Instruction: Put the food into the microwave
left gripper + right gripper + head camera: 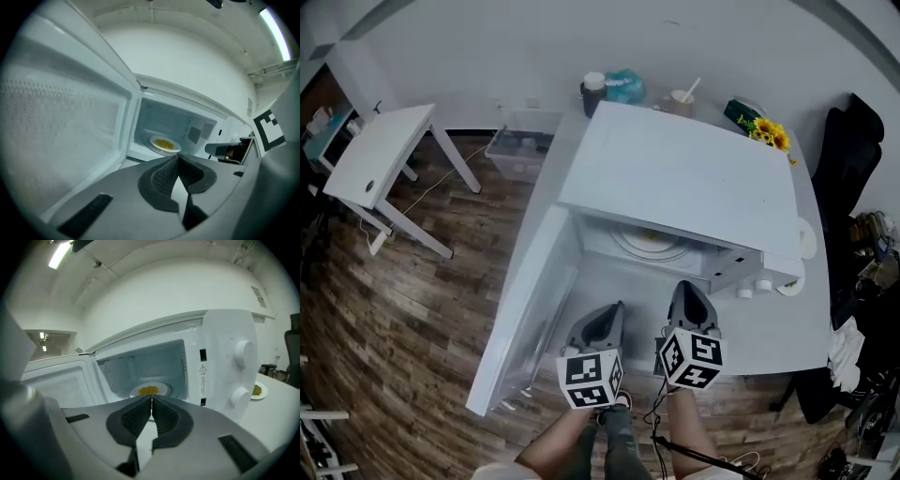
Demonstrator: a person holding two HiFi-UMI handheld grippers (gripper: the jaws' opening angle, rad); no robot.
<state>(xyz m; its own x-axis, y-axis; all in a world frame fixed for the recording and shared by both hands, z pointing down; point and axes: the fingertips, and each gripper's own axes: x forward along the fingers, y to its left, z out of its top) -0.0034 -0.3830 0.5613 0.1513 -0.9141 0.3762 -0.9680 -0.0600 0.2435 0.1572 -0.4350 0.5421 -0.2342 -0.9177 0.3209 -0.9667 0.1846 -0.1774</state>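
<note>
Holding left gripper (179, 157) and right gripper (151, 398) jaws together, empty; ideally nudging door (525, 300) at nine o'clock shut on food (149, 390).

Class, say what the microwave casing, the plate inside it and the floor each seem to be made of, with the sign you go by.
Microwave casing: probably painted metal or plastic, smooth white satin; even colour, soft highlights.
Plate: likely glazed ceramic or glass, white; smooth, pale rim.
Floor: wood or wood-look laminate, brown; plank seams and grain streaks.
</note>
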